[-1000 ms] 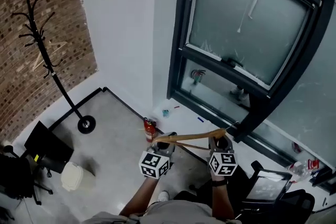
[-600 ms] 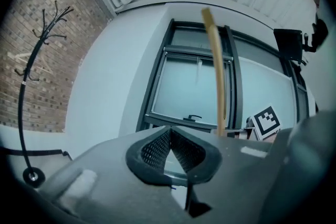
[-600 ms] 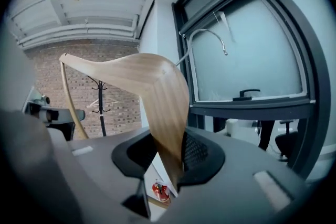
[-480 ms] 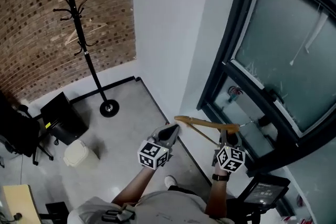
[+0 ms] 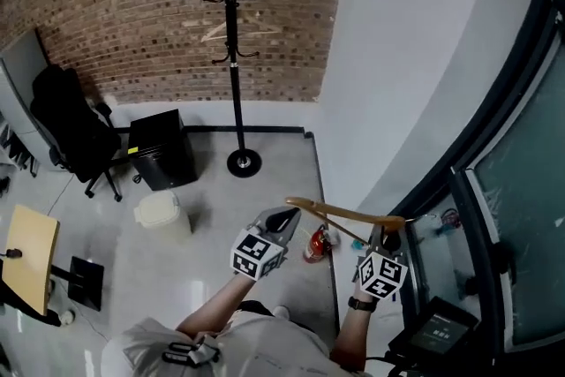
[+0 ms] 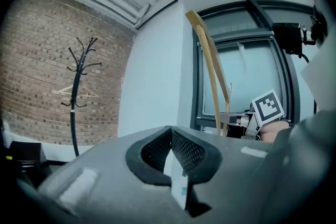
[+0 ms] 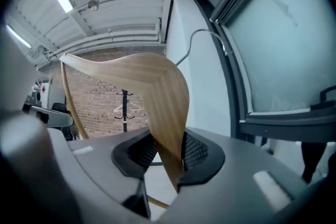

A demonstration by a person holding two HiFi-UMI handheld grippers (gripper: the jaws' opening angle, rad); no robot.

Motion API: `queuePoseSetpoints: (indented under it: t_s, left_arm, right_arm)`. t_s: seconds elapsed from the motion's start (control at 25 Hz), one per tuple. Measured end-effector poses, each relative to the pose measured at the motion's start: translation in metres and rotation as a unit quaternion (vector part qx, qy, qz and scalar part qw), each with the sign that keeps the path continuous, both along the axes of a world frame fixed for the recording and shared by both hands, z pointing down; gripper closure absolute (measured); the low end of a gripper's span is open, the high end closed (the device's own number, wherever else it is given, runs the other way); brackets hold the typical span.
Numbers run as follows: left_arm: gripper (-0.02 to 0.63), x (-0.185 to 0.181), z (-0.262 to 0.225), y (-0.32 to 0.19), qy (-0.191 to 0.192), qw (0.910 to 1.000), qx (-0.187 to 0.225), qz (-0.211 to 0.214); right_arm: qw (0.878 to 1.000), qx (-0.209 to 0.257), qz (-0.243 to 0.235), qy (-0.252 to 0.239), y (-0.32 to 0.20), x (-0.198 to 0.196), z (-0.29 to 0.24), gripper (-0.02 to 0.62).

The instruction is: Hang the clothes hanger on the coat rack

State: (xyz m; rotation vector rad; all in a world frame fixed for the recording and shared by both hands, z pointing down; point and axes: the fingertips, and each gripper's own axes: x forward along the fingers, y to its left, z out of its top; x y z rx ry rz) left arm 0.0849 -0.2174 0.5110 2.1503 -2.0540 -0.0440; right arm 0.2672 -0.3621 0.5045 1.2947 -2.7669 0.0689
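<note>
At 12 o'clock in the head view, the black coat rack point(image 5: 233, 57) stands on its round base against the brick wall point(image 5: 115, 22). A pale hanger point(image 5: 240, 32) is hooked on one of its upper arms.

Right gripper point(image 5: 387, 232), at 5 o'clock: jaws pinch one end of the wooden clothes hanger point(image 5: 344, 214). In the right gripper view point(image 7: 168, 149) the flat wood point(image 7: 152, 81) sits squeezed between both pads, and its metal hook point(image 7: 202, 34) curves up toward 1 o'clock.

Left gripper point(image 5: 281, 221), at 6 o'clock: jaws pressed together with nothing between them. The left gripper view point(image 6: 169, 131) shows the tips meeting, with the hanger point(image 6: 210, 60) off at 1 o'clock, apart from them. Head view: the hanger's free end lies just beside this gripper; contact cannot be judged.

The hanger is held roughly level, well apart from the rack.

Floor items: fire extinguisher point(image 5: 314, 247) below the hanger, white bin point(image 5: 163, 212) at 8 o'clock, black cabinet point(image 5: 163, 156) and office chair point(image 5: 71, 124) at 9 to 10 o'clock. The window point(image 5: 521, 225) is at 3 o'clock.
</note>
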Motion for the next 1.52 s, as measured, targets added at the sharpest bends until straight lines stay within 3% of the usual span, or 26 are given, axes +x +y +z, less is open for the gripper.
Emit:
queuePoseSetpoints:
  t_s: [0.2,0.36,0.6,0.84,1.0,1.12,1.2,1.32,1.52]
  left_arm:
    - [0.604,-0.054,0.016,0.021,0.001,0.9975,-0.012,-0.07]
    - [0.604,-0.102,0.024,0.027,0.007,0.995,-0.006,-0.1]
    - [0.604,-0.213,0.024,0.043,-0.009,0.9893,0.019,-0.144]
    - [0.604,-0.325,0.013,0.058,-0.01,0.9788,0.047,-0.199]
    - [0.604,-0.377,0.013,0.066,-0.014,0.9745,0.052,-0.218]
    - [0.604,-0.416,0.023,0.064,-0.048,0.9678,0.029,-0.245]
    - [0.604,-0.439,0.028,0.057,-0.064,0.963,0.015,-0.261]
    - [0.604,-0.47,0.027,0.038,-0.057,0.9576,0.017,-0.282]
    - [0.604,-0.495,0.033,-0.026,-0.032,0.963,0.006,-0.268]
  right_arm:
    - [0.996,-0.025,-0.084,0.003,0.006,-0.089,0.024,0.486]
    - [0.993,-0.023,-0.112,-0.001,-0.004,-0.153,0.033,0.486]
    - [0.988,-0.017,-0.152,-0.003,-0.005,-0.278,0.044,0.486]
    - [0.982,0.044,-0.176,0.046,0.0,-0.395,0.026,0.486]
    - [0.98,0.03,-0.197,0.027,0.007,-0.45,0.023,0.488]
    - [0.978,0.012,-0.207,-0.002,0.001,-0.48,0.014,0.488]
    - [0.976,0.018,-0.216,-0.006,-0.007,-0.495,0.007,0.488]
    - [0.973,0.032,-0.229,0.0,-0.03,-0.525,0.008,0.488]
    - [0.964,0.022,-0.263,-0.024,-0.083,-0.578,0.009,0.489]
